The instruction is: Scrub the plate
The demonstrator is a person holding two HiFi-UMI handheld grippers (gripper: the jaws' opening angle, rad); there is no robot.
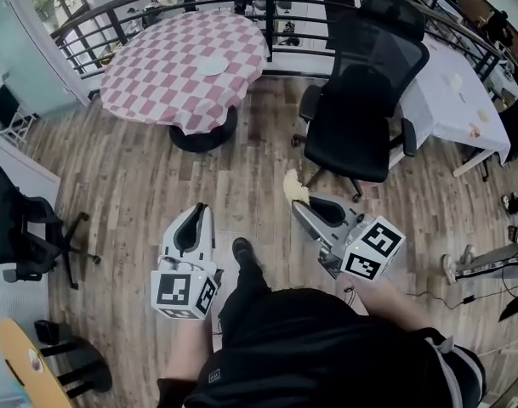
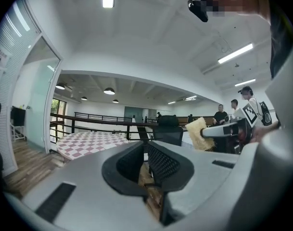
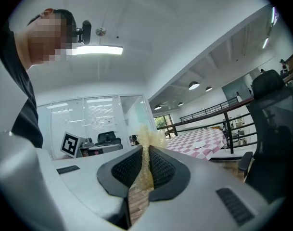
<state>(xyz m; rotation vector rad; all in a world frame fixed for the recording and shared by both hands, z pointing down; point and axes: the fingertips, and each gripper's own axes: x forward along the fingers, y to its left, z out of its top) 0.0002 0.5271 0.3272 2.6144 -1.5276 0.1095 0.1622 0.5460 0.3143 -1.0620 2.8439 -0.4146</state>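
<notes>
A brown wooden floor (image 1: 139,185) is seen all around. A big round table with a pink and white checked cloth (image 1: 165,75) is set at the far side, by a black rail (image 1: 268,15). A black office chair on wheels (image 1: 365,92) is parked to the right of the table, apart from it. The white left gripper (image 1: 196,213) is held over the floor, well away from the table. Its jaws are almost pressed together, and nothing is held in them. The white right gripper (image 1: 303,206) is held beside it, nearer the chair. A small round white plate (image 1: 213,65) is laid on the checked cloth and is touched by neither gripper. A little fluffy yellow sponge (image 1: 294,188) is pinched tight by the right gripper's jaws, with its top stuck out past the tips.
</notes>
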